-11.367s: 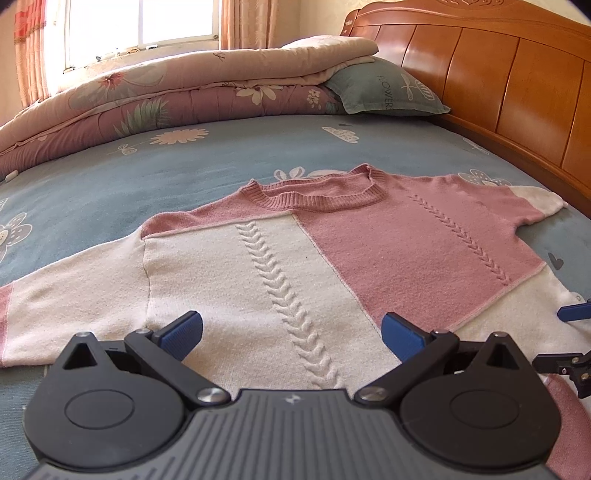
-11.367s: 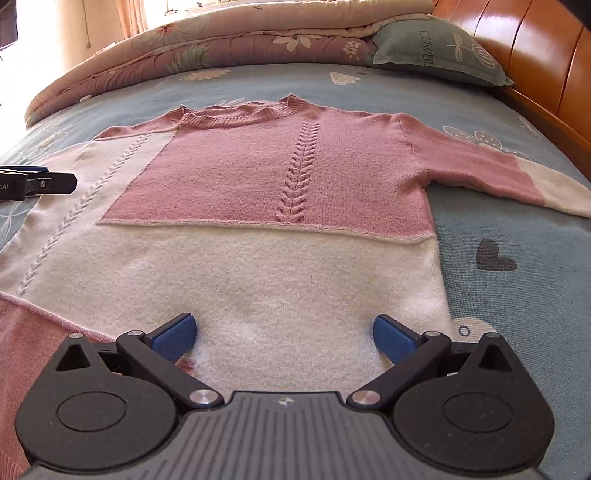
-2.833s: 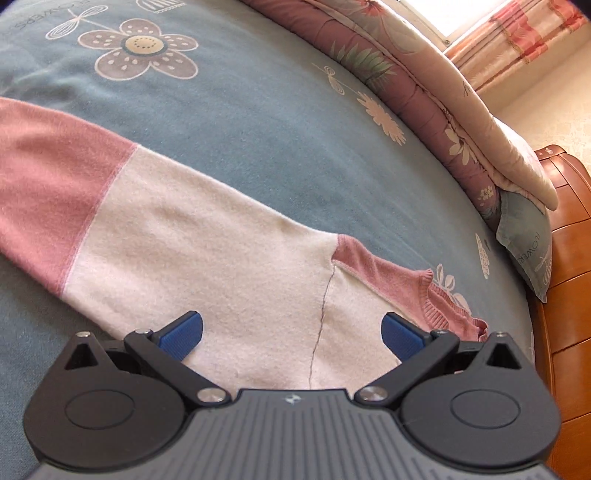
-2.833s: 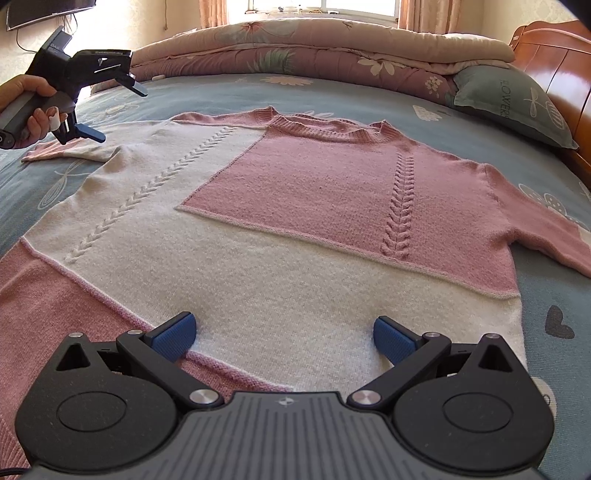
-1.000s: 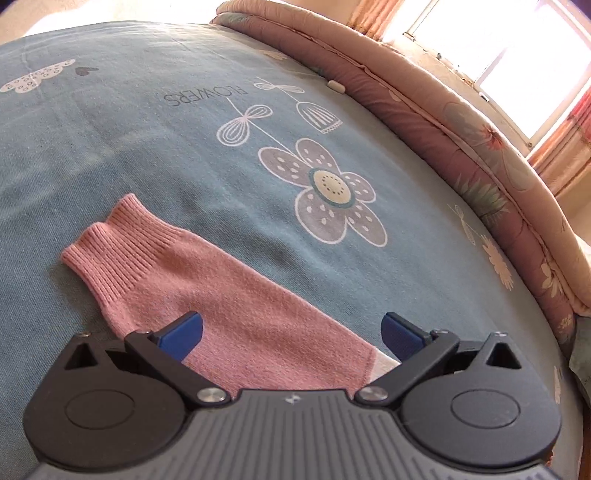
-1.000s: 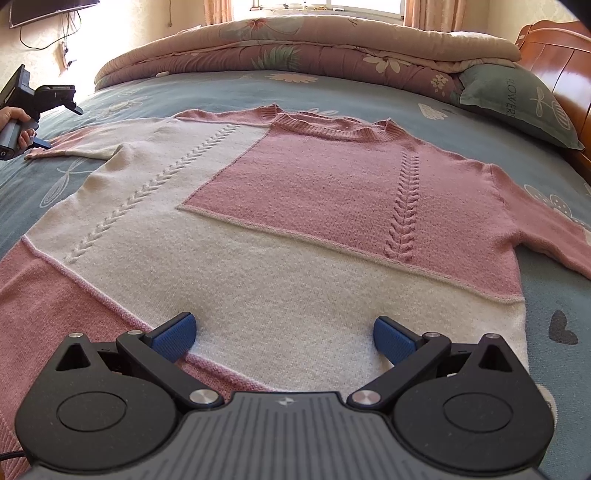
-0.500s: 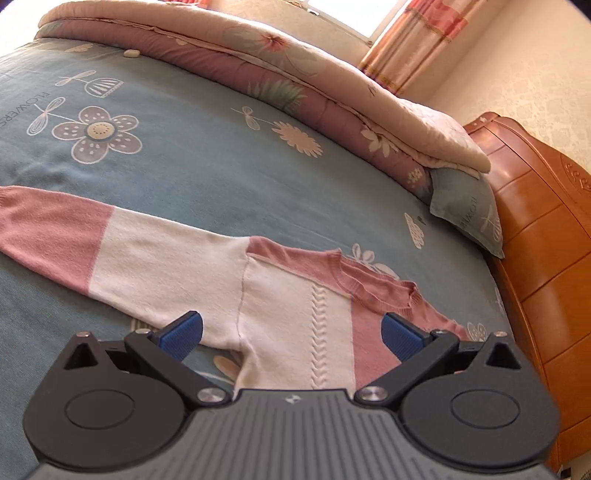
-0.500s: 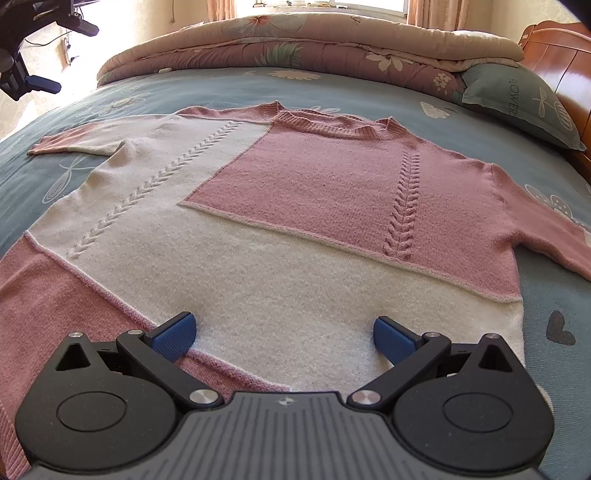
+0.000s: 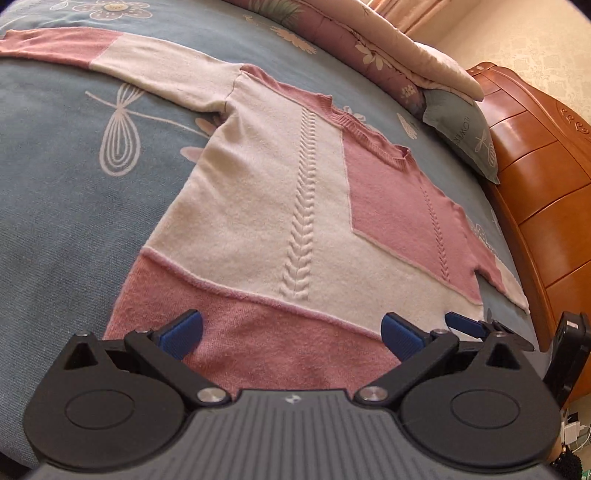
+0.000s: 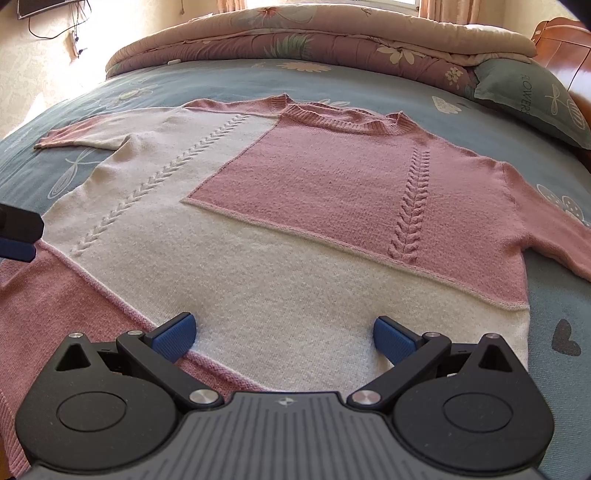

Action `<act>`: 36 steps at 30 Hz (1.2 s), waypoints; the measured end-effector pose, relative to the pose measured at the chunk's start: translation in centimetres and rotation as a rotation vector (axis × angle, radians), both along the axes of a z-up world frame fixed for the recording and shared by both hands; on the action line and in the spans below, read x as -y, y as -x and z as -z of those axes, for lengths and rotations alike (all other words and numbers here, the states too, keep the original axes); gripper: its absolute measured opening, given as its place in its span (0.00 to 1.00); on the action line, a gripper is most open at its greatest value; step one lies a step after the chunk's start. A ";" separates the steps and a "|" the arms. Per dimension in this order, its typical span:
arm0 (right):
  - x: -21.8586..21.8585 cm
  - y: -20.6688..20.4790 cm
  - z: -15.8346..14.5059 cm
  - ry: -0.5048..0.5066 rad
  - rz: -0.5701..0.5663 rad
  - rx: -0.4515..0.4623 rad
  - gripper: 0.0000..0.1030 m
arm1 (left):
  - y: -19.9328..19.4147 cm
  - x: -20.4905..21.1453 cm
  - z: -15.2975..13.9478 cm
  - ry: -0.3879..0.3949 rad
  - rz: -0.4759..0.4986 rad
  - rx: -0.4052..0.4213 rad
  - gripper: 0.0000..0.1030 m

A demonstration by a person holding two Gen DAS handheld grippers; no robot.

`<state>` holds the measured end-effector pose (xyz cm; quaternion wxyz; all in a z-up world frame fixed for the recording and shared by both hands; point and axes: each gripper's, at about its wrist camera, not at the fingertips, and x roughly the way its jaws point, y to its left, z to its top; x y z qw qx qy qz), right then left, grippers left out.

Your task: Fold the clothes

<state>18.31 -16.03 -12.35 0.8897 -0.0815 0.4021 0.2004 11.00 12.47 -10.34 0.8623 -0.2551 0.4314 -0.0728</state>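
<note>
Swung back from the far cuff, the left gripper (image 9: 291, 329) is being brought to the sweater (image 9: 295, 206) hem beside the right gripper (image 10: 283, 334), both wide open and empty, so folding is only being begun.

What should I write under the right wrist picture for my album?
Pink-and-cream sweater spread flat on a blue flowered bed, open right gripper hovering over its hem.

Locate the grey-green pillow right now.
Pillow: far right in both views, tucked beside the folded quilt, against the wooden headboard.

Left gripper (image 9: 291, 329), formerly out by the sleeve cuff, now brought back over the sweater (image 9: 295, 206) hem.
</note>
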 end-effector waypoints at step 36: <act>0.0 0.0 0.0 0.003 0.005 0.003 1.00 | 5.2 5.4 -0.5 -0.119 0.061 -0.076 0.99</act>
